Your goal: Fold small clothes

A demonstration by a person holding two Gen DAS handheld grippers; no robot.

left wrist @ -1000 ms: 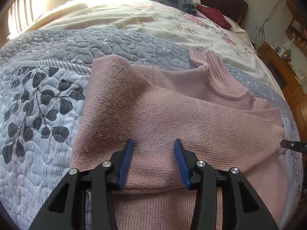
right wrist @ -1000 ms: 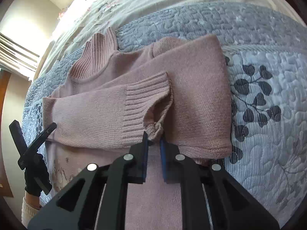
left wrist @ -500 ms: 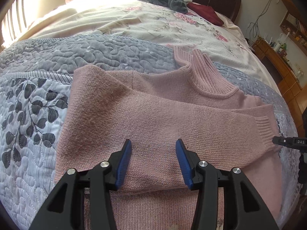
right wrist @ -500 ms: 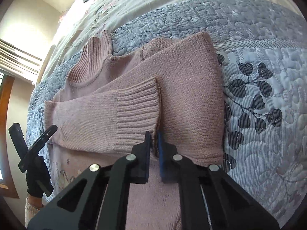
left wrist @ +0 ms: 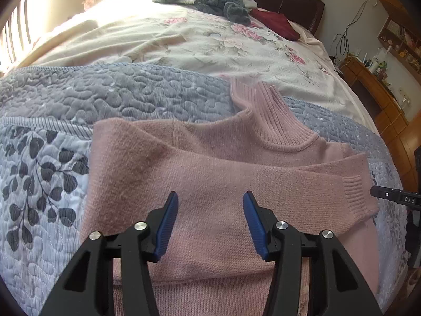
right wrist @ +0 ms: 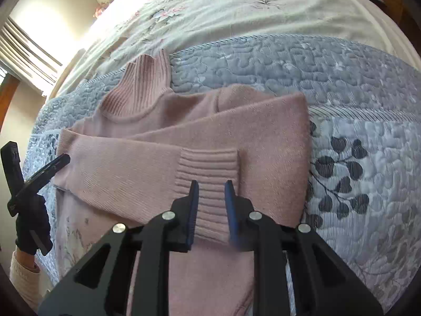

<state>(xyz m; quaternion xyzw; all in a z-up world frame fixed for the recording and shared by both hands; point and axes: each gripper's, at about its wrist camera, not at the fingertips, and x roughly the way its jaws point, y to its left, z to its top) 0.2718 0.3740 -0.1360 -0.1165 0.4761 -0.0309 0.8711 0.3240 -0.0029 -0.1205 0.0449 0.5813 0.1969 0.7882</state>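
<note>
Left wrist view: pink knitted turtleneck sweater [left wrist: 215, 173] lies flat on the grey-blue quilted bedspread with dark leaf print [left wrist: 47, 173], ribbed collar [left wrist: 271, 115] pointing toward the headboard, one sleeve folded across the chest with its ribbed cuff [left wrist: 355, 197] at the right edge. Left gripper [left wrist: 210, 220] hangs just above the folded sleeve, blue-padded fingers [left wrist: 167, 222] spread wide, nothing between them. Black tip of the other tool [left wrist: 394, 197] pokes in near the cuff. Beyond: cream floral sheet [left wrist: 210, 42], heap of grey-green clothes [left wrist: 215, 0], dark red cloth [left wrist: 276, 22], wooden shelf unit [left wrist: 373, 84]. Right wrist view: same sweater [right wrist: 147, 168], ribbed cuff [right wrist: 210, 173] lying flat on the chest. Right gripper [right wrist: 210, 208] over that cuff, jaws parted, gripping nothing; whether the pads touch the knit I cannot tell. At left, a dark-gloved hand [right wrist: 31, 229] holds the left gripper [right wrist: 34, 173], jaws spread, by the sweater's edge.
</note>
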